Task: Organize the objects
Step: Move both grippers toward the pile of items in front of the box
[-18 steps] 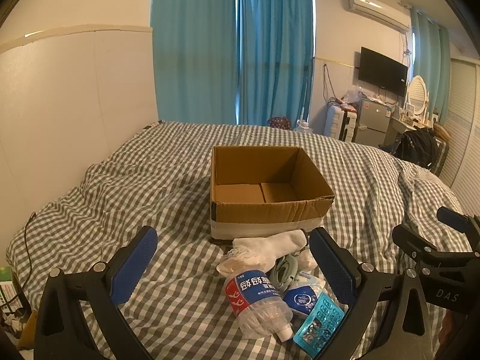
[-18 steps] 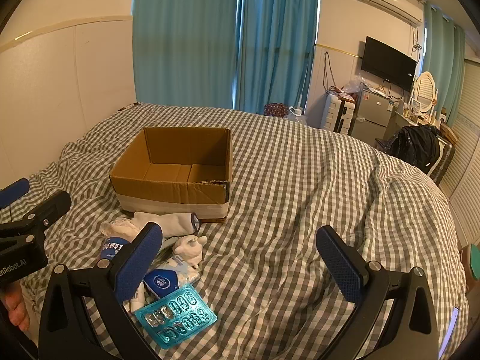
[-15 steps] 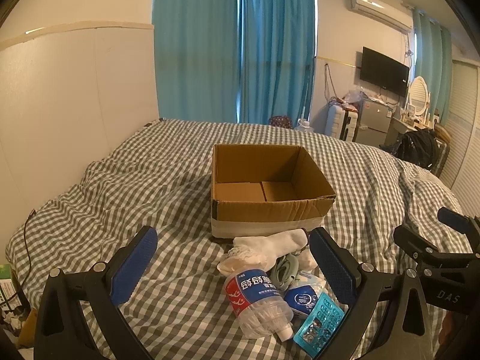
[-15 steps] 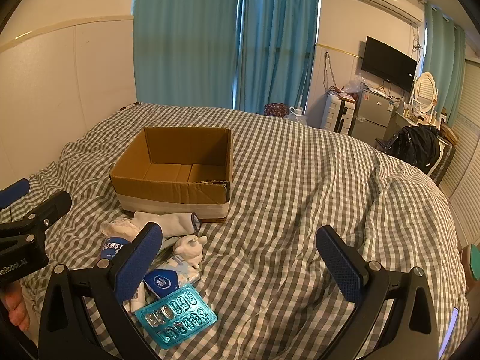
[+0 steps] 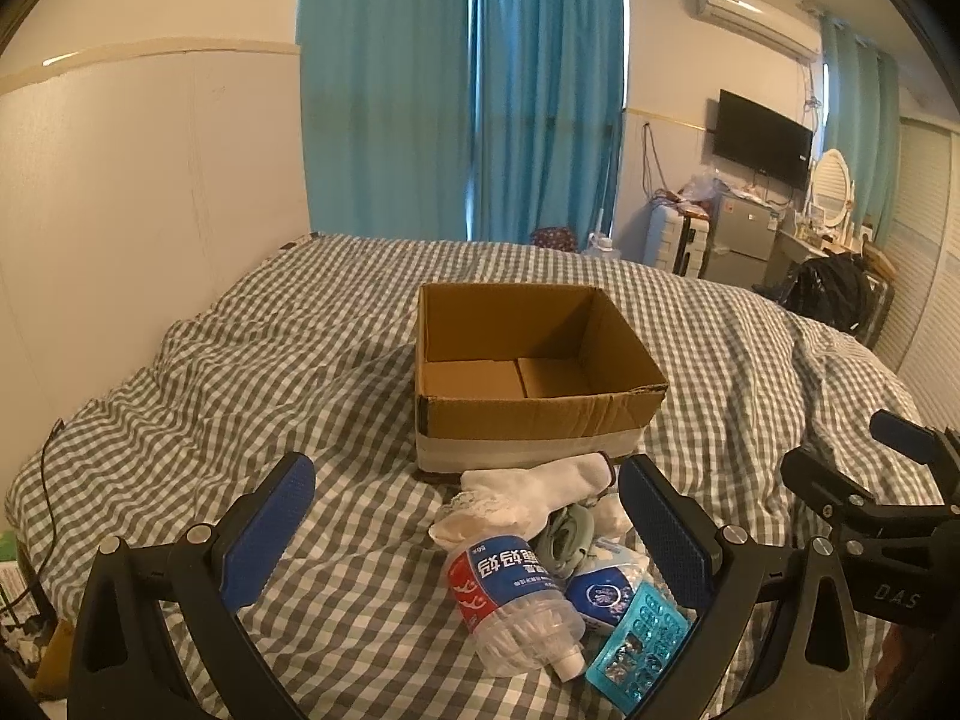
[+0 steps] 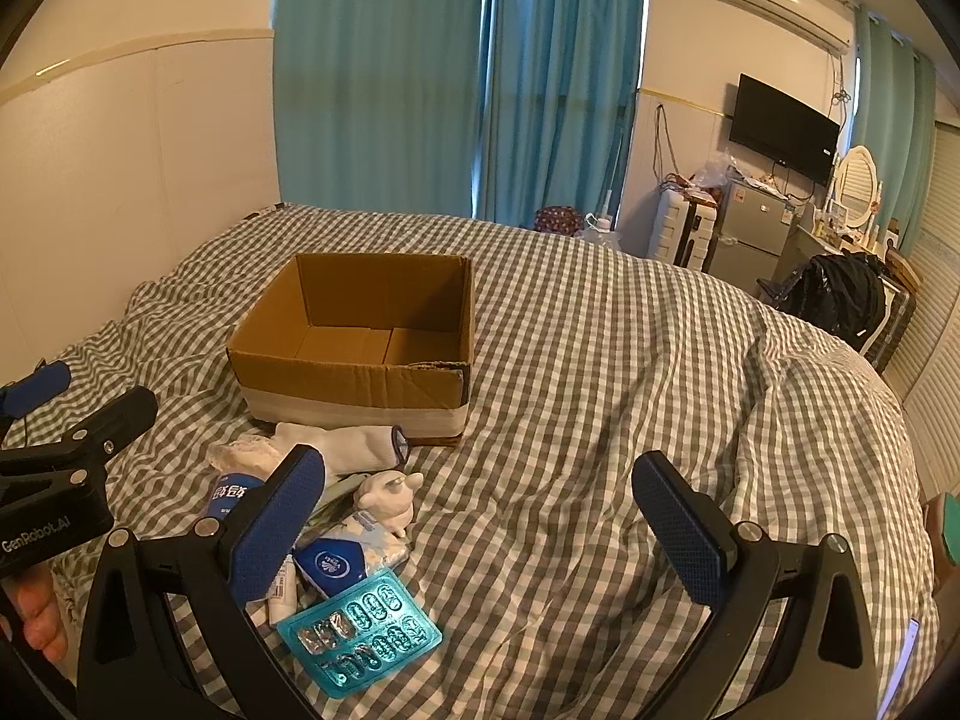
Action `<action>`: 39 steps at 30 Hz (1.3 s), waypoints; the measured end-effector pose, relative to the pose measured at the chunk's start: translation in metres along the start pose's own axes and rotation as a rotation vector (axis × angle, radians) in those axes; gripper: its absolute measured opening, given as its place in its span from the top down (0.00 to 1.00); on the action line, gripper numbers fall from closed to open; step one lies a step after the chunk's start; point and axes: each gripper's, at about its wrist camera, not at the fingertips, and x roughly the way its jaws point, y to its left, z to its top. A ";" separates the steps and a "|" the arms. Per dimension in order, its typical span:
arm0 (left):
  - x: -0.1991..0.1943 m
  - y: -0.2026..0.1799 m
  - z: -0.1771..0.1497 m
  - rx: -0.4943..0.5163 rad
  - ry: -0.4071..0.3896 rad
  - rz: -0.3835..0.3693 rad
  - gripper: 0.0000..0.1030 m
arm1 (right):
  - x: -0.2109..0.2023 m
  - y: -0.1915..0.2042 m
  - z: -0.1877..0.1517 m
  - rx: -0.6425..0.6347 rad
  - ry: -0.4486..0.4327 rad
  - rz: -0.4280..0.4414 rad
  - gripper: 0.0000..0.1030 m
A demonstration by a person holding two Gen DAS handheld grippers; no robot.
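Left gripper (image 5: 462, 531) jaws wide, nothing held; right gripper (image 6: 477, 519) same. Cardboard box (image 5: 528, 384) empty on bed. Pile of bottle (image 5: 516, 594), sock (image 5: 540, 489), blister pack (image 6: 360, 636) just in front. Likely pre-grasp step; next: descend, close on one item, carry to box.

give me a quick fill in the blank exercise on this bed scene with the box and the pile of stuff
1. The cardboard box on the bed holds ____.
2. The plastic bottle lies on its ____.
3. The white sock lies just in ____ of the box.
4. Both the left hand-held gripper and the right hand-held gripper have their jaws ____.

Missing words: nothing; side; front; open
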 end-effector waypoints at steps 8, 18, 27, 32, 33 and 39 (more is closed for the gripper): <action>-0.005 0.002 0.001 -0.012 -0.005 -0.052 0.00 | -0.002 0.001 -0.001 0.003 0.001 -0.001 0.00; -0.010 0.004 0.003 -0.016 -0.018 -0.038 0.00 | -0.011 0.006 0.002 -0.016 -0.021 -0.001 0.00; 0.005 0.000 -0.004 0.002 0.019 -0.016 0.00 | -0.006 0.006 -0.002 -0.024 -0.015 0.010 0.00; 0.021 -0.002 -0.012 0.009 0.061 0.001 0.00 | 0.004 0.000 -0.009 -0.012 0.008 0.019 0.00; 0.024 -0.003 -0.014 0.012 0.068 0.004 0.00 | 0.006 -0.001 -0.010 -0.010 0.012 0.018 0.00; 0.036 -0.007 -0.023 0.028 0.097 0.018 0.00 | 0.020 -0.010 -0.016 0.010 0.039 0.028 0.00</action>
